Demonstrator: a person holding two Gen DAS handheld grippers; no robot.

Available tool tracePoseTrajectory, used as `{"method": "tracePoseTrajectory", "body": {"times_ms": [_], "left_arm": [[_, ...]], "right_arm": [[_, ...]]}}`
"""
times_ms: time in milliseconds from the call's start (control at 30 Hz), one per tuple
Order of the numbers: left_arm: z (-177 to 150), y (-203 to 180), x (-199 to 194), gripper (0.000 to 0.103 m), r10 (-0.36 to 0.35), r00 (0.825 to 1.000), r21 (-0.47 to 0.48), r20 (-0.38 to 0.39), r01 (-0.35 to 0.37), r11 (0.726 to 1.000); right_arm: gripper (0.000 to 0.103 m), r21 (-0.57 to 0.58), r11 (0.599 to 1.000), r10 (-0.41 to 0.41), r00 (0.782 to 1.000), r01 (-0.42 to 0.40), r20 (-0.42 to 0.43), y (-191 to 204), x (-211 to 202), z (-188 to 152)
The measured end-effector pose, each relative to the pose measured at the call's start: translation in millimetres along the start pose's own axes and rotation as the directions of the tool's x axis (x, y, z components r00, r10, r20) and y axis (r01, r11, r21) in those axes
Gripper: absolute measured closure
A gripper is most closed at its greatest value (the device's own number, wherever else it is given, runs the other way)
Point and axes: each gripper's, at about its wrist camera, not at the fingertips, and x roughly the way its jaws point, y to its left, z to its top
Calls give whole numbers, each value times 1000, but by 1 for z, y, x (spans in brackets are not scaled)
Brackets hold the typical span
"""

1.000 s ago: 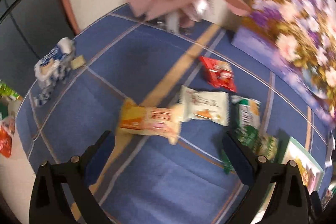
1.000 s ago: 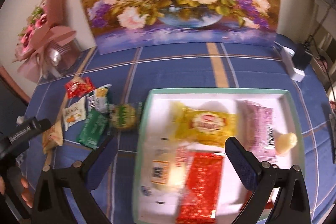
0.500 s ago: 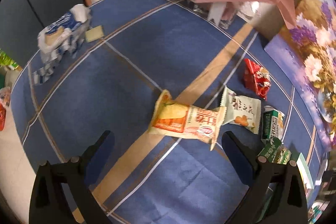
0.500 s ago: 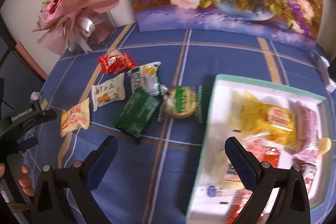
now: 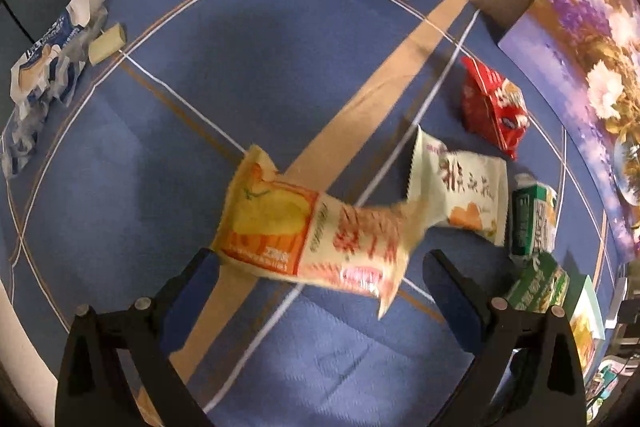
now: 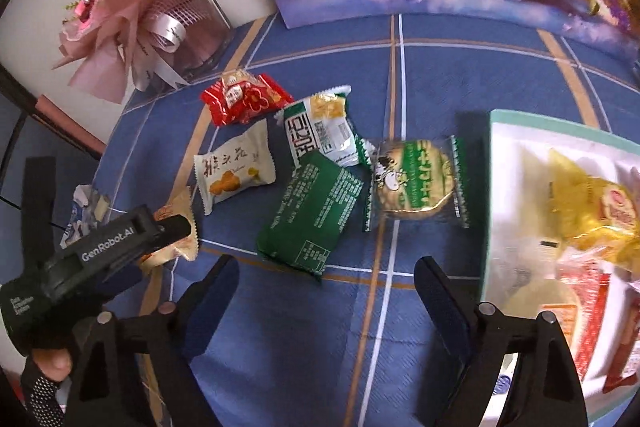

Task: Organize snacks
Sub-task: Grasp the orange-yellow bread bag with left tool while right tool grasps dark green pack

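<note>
Orange snack packet (image 5: 316, 235) now larger, nearer between open left hand-held gripper (image 5: 320, 291) jaws; right hand-held gripper (image 6: 326, 291) open, empty, just narrowing.

Left wrist: I look steeply down, close over the tablecloth (image 5: 248, 75).
Right wrist: higher, angled down.
Shared: probably the red packet (image 5: 494, 109) (image 6: 244, 99).

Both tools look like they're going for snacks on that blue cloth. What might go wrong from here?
The orange-and-cream packet overlaps the white packet, so the open left tool may drag both.

The dark green packet ahead of the open right tool, whose jaws have just been closing, lies against two other wrappers and may nudge them.

The two tools work close together and might bump.
</note>
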Motion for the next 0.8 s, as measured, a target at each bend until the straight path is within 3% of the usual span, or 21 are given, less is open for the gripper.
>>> {"method": "tracePoseTrajectory", "body": {"times_ms": [233,600,800], "left_arm": [[11,6,0,2,-13,1000,-9,26,13,1000],[17,7,20,2,10,1000,-14,-14,-10,1000],[17,6,28,2,38,999,-9,-39,-38,999]], "right_arm": [[12,16,1000,7,1000,-7,-16,0,17,4],[13,38,999,17,1000,-17,-15,-1,37,13],[20,57,998,25,1000,-26,8,1,42,16]]}}
